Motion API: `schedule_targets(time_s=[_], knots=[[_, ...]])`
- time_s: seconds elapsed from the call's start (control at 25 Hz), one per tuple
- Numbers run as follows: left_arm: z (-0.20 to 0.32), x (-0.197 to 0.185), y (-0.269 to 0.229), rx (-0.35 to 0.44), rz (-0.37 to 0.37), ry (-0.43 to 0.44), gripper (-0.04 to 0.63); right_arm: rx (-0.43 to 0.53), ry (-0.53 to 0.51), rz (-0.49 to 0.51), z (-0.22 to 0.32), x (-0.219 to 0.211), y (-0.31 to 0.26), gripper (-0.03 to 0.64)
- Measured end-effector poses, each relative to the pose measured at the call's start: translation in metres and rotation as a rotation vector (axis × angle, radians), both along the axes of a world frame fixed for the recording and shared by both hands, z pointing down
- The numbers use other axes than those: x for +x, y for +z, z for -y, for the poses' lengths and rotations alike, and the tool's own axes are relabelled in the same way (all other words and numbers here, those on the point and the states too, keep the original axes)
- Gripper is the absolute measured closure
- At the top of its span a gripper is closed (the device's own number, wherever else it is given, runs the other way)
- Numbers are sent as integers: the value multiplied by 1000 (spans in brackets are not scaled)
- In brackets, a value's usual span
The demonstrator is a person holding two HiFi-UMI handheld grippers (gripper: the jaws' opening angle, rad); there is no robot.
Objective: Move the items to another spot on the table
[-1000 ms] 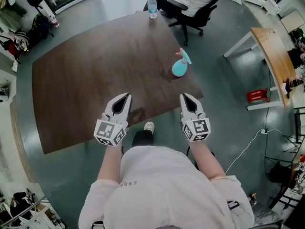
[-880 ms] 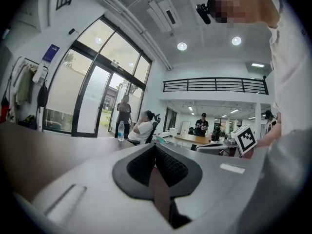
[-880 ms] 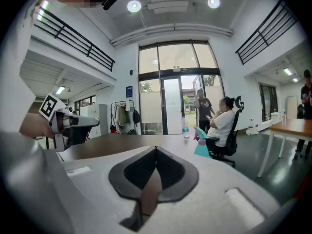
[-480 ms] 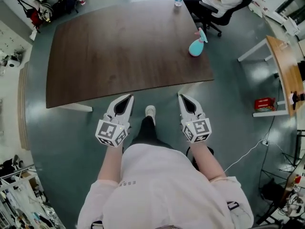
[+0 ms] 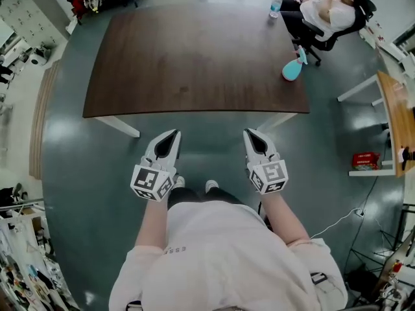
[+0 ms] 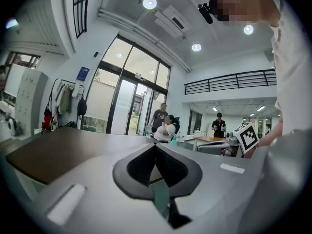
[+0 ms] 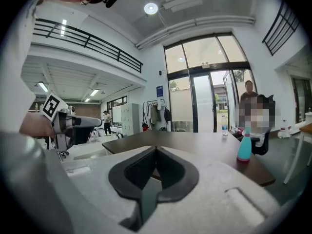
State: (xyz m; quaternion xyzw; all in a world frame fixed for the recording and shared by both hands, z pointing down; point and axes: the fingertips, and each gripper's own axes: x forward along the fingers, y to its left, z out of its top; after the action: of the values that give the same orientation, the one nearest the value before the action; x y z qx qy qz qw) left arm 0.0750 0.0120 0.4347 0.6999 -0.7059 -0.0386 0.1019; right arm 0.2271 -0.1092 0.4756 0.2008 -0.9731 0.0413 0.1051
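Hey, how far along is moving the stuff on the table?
Done: nothing that shows; the spray bottle stands by the table's right edge and the water bottle at its far corner. In hand: nothing; the left gripper and right gripper hang short of the table, jaws together and empty. Left: picking up and moving both bottles.

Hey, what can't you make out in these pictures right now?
Water bottle label: too small, head view.
Teal spray bottle fill level: not visible through its body, any view.
Red box print: too small, head view.
Table far legs: hidden under its top, head view.
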Motion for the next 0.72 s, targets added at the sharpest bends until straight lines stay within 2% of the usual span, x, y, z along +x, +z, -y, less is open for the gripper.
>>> schedule_targets(time_s=[0.16,0.48,0.72], knots=[[-25,-29,1,3,-10,-9,588,23,-13,0,-23,-30,-6,624],[-68,-74,1,2,-6,38,588,17,34,16,-70,-81,-7,626],[-84,-93,2,11,-7,52,588,42,34,16,-91,-99,-11,626]])
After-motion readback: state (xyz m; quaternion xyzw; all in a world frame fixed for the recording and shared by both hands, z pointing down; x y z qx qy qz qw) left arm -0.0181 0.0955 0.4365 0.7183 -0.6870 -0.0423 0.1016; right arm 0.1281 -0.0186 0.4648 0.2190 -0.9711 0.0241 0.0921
